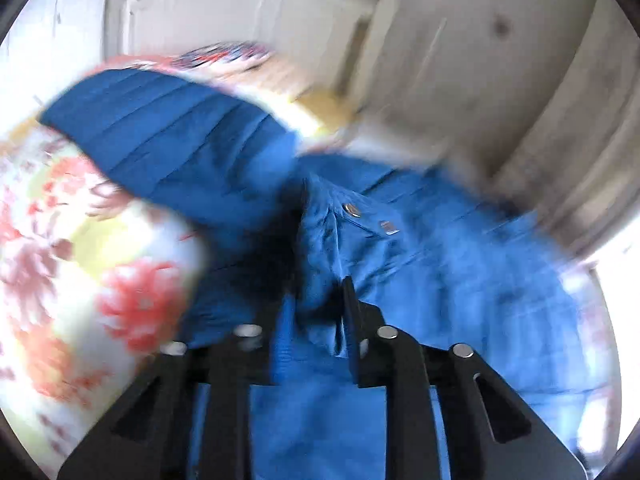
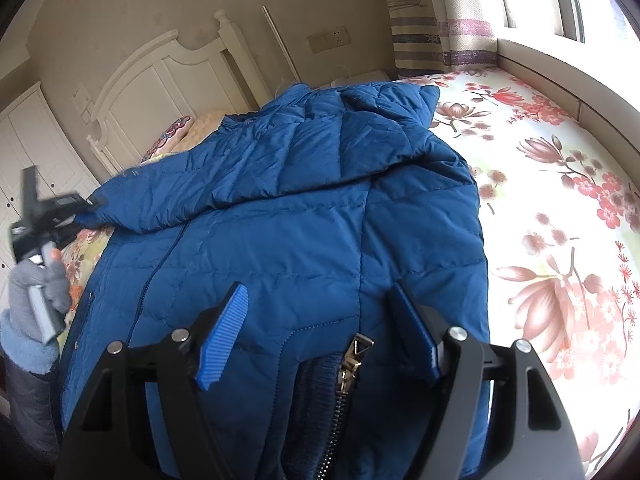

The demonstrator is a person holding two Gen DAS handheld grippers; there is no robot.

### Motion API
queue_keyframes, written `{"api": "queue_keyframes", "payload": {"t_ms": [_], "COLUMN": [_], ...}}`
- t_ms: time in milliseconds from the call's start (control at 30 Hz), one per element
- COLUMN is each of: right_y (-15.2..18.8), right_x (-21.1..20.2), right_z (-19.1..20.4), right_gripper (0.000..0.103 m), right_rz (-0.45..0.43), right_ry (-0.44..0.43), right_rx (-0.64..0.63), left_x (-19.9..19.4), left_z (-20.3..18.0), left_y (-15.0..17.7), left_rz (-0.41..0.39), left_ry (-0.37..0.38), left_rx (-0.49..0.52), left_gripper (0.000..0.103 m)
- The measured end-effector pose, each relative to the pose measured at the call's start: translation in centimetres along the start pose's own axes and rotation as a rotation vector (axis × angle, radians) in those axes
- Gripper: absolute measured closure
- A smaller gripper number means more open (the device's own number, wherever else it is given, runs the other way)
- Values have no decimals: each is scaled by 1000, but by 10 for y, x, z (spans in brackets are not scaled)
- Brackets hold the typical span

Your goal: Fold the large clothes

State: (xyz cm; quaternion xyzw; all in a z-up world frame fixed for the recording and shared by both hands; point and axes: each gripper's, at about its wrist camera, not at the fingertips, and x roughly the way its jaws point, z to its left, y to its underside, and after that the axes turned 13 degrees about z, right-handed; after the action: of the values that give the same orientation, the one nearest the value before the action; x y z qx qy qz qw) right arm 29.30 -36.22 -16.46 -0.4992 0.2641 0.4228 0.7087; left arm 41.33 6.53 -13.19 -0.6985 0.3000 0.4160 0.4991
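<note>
The blue puffer jacket (image 2: pixel 280 220) lies on the floral bedsheet (image 2: pixel 560 208), directly beneath the right gripper (image 2: pixel 320 332), whose fingers stand spread above it. The left gripper (image 2: pixel 86 210) pinches its sleeve edge.

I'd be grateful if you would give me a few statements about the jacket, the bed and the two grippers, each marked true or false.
1. The jacket is blue. True.
2. The right gripper is clamped on the zipper pull. False: its jaws stand open, one on each side of the pull, without pressing it.
3. The left gripper pinches jacket fabric. True: its tips close on the jacket's left edge.
4. The bedsheet is plain grey. False: it is white with red and pink flowers.
5. The jacket hangs on the headboard. False: it lies on the bed.
</note>
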Motion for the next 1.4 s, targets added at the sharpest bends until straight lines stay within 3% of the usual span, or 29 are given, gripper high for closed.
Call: {"api": "queue_keyframes", "payload": {"t_ms": [33, 67, 167, 200, 233, 300, 367, 433, 533, 667, 733, 833, 933, 1167, 1300, 1400], "right_y": [0, 0, 1, 0, -1, -10, -26, -46, -84, -129, -137, -138, -141, -191, -225, -234], "right_x": [0, 0, -4, -6, -7, -8, -9, -7, 9, 55, 87, 96, 91, 79, 104, 133], "right_z": [1, 2, 7, 11, 14, 29, 46, 62, 75, 64, 51, 42, 45, 42, 23, -1], "right_gripper": [30, 30, 30, 30, 30, 30, 30, 23, 21, 21, 14, 13, 14, 13, 13, 7], "right_rz": [0, -1, -11, -13, -13, -20, -47, -65, -73, 13, 115, 130, 124, -23, 7, 96], "right_ry": [4, 13, 57, 85, 111, 175, 216, 256, 311, 394, 420, 389, 412, 419, 426, 411], "right_rx": [-1, -2, -18, -26, -34, -85, -154, -209, -264, -235, -205, -170, -175, -131, -67, -35], "left_x": [8, 5, -27, -37, -48, -60, -55, -45, -22, 4, 15, 21, 19, 14, 15, 16], "left_z": [0, 3, -15, -24, -33, -42, -48, -51, -50, -51, -52, -57, -55, -44, -44, -46], "left_y": [-1, 3, 14, 18, 24, 32, 33, 30, 24, 13, 13, 15, 17, 15, 15, 16], "left_rz": [30, 19, -118, -167, -229, -330, -327, -284, -221, -153, -117, -106, -120, -127, -122, -122], "left_ry": [-57, -64, -113, -106, -75, -35, -31, -20, -52, -75, -100, -138, -135, -93, -100, -107], "left_rx": [30, 44, 126, 176, 239, 298, 309, 295, 275, 261, 271, 286, 286, 240, 241, 248], "left_gripper": [80, 80, 74, 61, 13, 4, 4, 4, 4, 4, 4, 4, 4, 4, 4, 4]}}
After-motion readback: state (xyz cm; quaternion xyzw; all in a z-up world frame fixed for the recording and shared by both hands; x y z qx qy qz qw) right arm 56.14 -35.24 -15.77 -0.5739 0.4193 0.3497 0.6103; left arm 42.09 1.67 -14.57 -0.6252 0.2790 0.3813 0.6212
